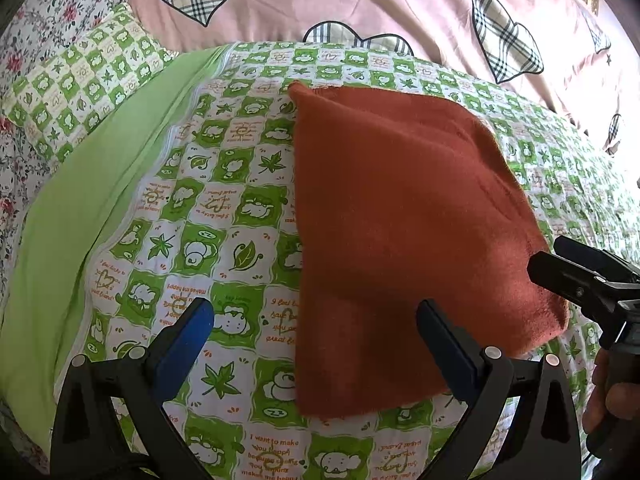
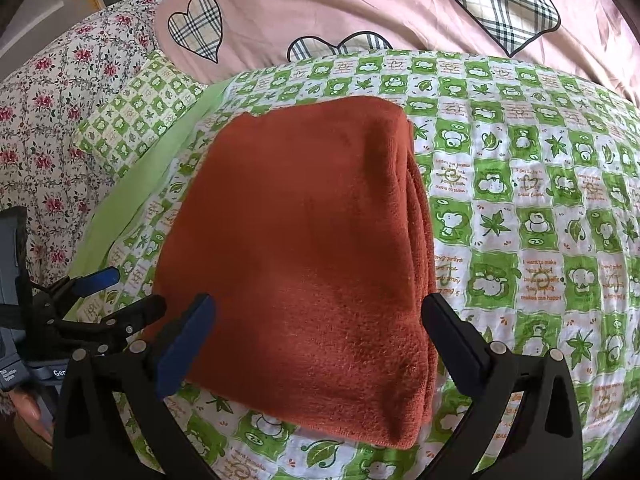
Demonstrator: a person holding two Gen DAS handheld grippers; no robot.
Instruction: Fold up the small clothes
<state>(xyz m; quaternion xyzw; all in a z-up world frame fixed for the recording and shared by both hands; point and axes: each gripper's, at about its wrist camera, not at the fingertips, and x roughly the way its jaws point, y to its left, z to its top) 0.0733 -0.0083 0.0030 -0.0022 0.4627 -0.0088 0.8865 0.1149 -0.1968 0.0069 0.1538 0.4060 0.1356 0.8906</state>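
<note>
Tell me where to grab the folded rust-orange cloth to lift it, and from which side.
Grip the orange cloth at its stacked layered edge, coming in from the right with the right gripper. The layers show there, so one pinch probably catches them all and keeps the fold from opening. Both grippers are open and hold nothing.

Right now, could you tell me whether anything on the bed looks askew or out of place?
Nothing stands out. The folded cloth lies flat on the quilt, its layers stacked fairly evenly at one side, and both grippers are open, clear of it.
</note>
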